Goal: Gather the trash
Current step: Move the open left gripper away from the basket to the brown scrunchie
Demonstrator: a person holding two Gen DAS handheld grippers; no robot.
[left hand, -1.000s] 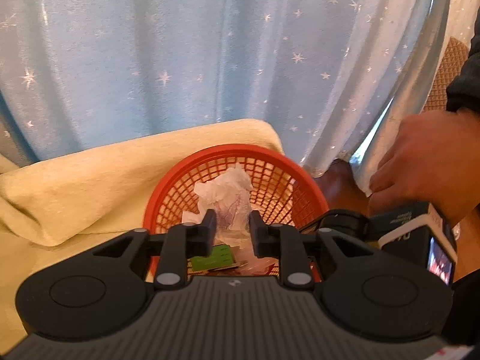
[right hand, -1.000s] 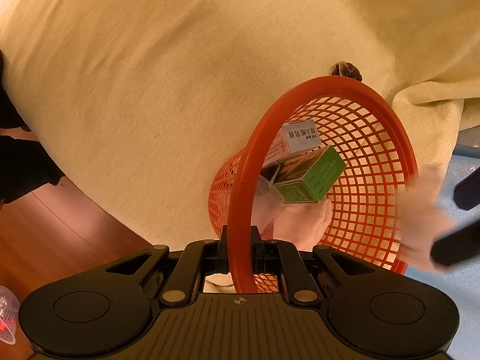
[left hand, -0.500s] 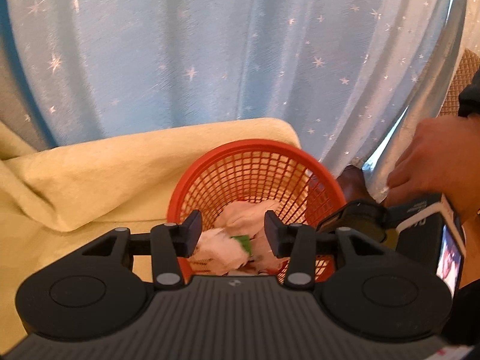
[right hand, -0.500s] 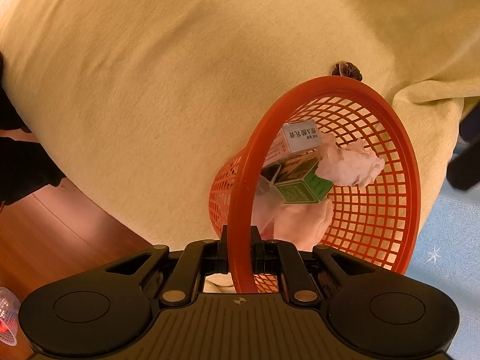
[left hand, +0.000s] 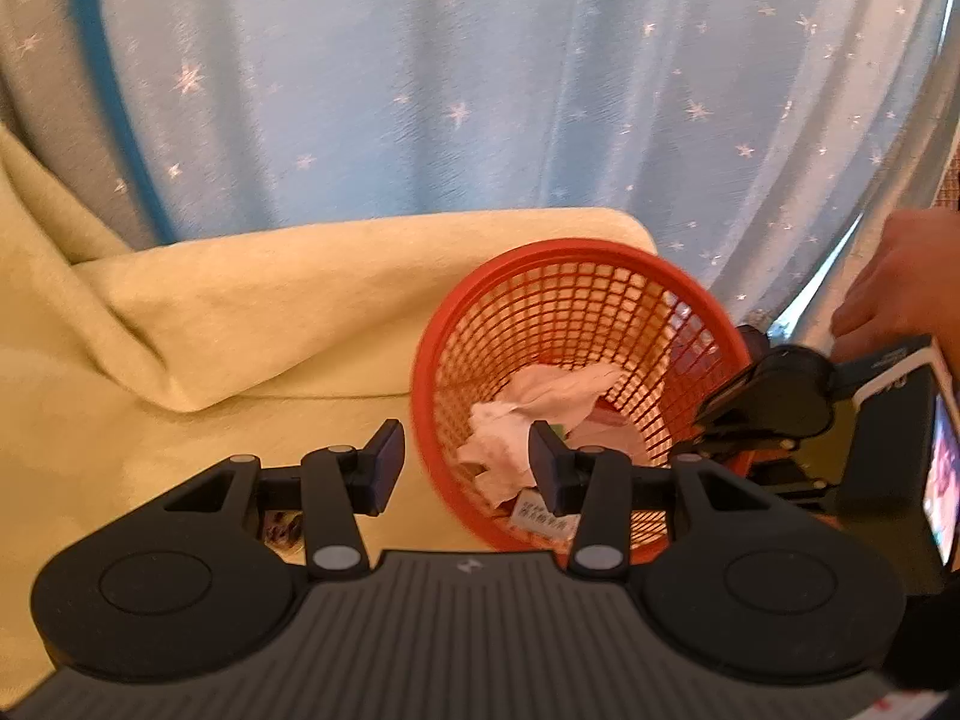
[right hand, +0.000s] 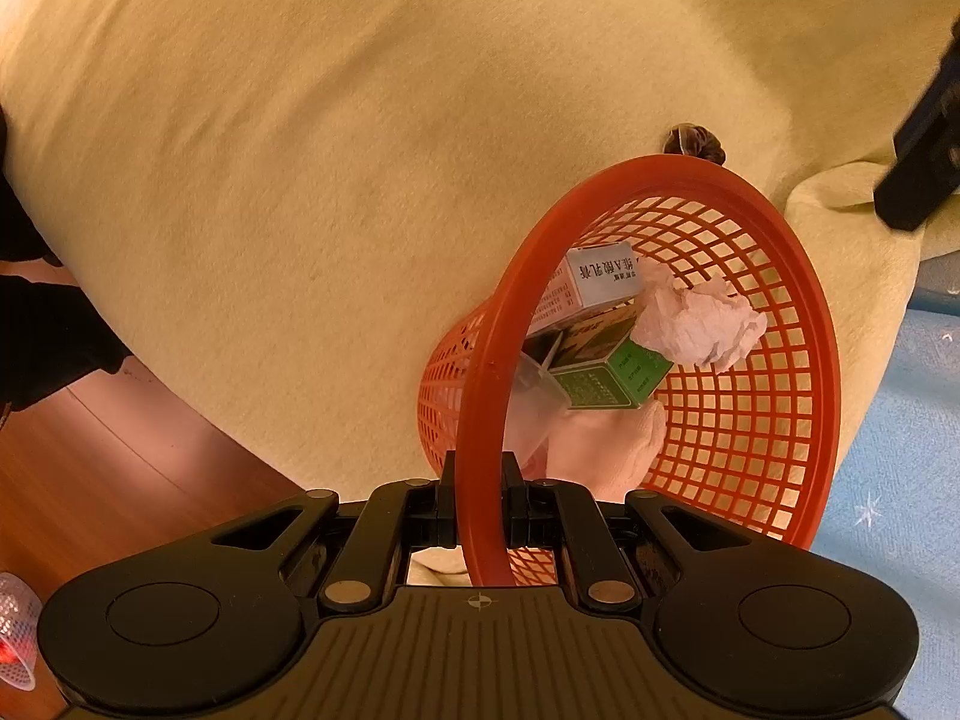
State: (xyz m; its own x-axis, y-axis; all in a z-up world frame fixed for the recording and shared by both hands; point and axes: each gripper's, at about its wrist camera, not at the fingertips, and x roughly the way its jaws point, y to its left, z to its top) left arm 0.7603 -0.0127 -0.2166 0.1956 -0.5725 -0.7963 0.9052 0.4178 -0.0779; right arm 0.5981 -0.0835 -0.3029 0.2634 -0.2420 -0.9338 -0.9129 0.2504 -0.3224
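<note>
The red mesh basket is gripped at its rim by the right gripper, whose jaws are pressed tight on the plastic ring. Inside the basket a crumpled tissue is seen lying on top of a green carton and a white box. The left gripper is held partly apart with nothing between its jaws, which have just been opening; the tissue lies beyond them, down in the basket. The basket rests tilted against a pale yellow blanket. A star-patterned blue curtain hangs behind. A person's hand is seen at the right edge.
</note>
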